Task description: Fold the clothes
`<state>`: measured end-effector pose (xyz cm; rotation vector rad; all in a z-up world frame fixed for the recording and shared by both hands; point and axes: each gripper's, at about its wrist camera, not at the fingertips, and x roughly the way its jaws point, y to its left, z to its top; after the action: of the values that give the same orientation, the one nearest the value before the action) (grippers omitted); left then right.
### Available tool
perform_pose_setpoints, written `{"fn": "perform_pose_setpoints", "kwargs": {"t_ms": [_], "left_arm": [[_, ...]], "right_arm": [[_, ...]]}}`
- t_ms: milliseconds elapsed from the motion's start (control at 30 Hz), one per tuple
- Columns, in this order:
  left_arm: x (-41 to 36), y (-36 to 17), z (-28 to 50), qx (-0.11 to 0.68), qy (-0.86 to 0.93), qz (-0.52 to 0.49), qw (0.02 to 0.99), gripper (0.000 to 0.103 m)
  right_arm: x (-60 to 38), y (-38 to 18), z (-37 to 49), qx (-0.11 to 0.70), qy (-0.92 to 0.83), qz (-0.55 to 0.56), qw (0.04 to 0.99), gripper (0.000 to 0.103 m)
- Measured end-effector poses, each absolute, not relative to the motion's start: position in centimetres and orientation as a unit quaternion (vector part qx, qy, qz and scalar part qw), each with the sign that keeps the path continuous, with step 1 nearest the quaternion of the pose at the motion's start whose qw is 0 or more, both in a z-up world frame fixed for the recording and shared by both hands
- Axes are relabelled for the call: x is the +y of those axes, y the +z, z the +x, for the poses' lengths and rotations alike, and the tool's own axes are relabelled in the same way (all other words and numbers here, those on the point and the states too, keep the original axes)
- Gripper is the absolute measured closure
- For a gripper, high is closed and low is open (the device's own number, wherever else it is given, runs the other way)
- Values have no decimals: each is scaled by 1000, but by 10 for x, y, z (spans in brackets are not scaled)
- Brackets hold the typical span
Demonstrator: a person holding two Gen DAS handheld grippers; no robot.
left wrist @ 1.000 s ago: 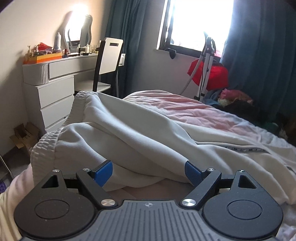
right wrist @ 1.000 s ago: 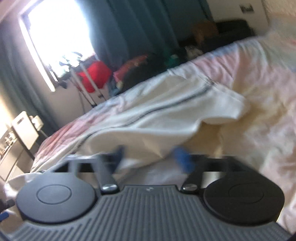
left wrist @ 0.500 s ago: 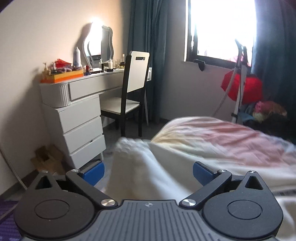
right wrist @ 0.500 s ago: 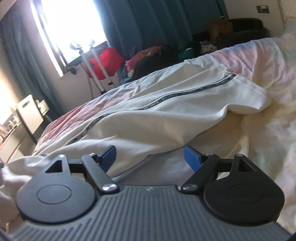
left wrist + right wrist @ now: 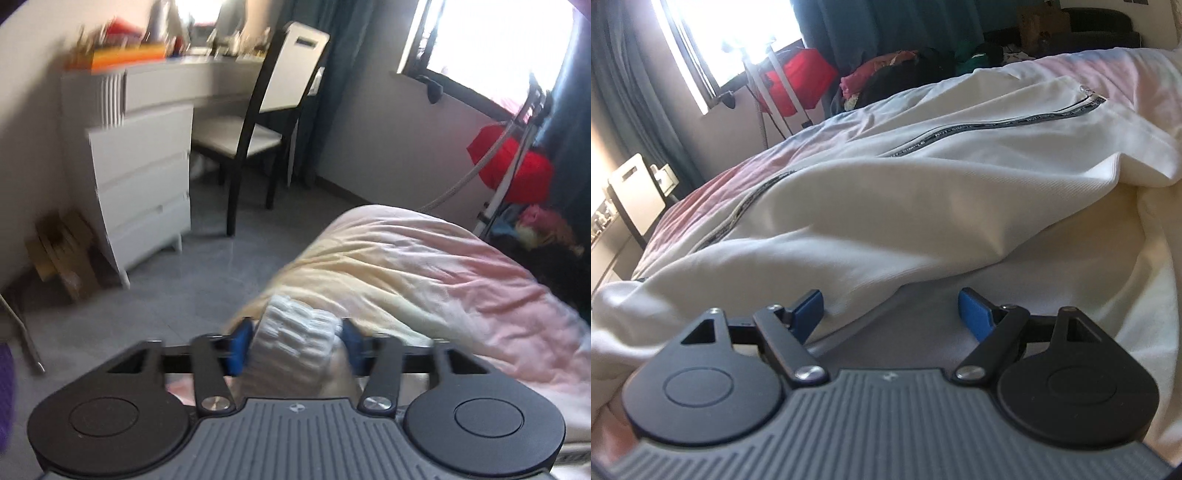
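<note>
A white zip-up jacket [image 5: 923,192] with a dark printed zipper band lies spread across the bed. My left gripper [image 5: 295,343] is shut on the jacket's white ribbed hem [image 5: 295,339], which bunches between its blue pads near the bed's end. My right gripper [image 5: 892,314] is open and empty, low over the bed, with the jacket's lower edge just ahead of its blue fingertips [image 5: 975,314].
A pink and cream duvet [image 5: 424,266] covers the bed. Left of the bed stand a white dresser [image 5: 144,177], a chair [image 5: 269,122] and a cardboard box [image 5: 62,251]. A red bag [image 5: 513,166] on a stand sits under the window.
My left gripper has closed on the ribbed hem and tilted down toward the floor beyond the bed's end. My right gripper has moved closer to the jacket and stays open.
</note>
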<state>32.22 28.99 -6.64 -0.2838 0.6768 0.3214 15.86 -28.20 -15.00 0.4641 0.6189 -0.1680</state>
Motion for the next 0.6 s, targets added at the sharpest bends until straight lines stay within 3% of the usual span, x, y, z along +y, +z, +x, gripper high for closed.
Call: {"fn": "perform_pose_setpoints", "kwargs": {"t_ms": [200,400,600], "left_arm": [[259,-7,257,249,126,-72,958,65],[233,54,125,183,16,-25,983,67],[222,57,10,208,-89,-6,974,68]], "right_arm": [[-289,-141,145,283,-80,244,924,21],[-290,-120,123,253,-74,246,933,21],[-288,-103,101,241,-61,242,938,21]]}}
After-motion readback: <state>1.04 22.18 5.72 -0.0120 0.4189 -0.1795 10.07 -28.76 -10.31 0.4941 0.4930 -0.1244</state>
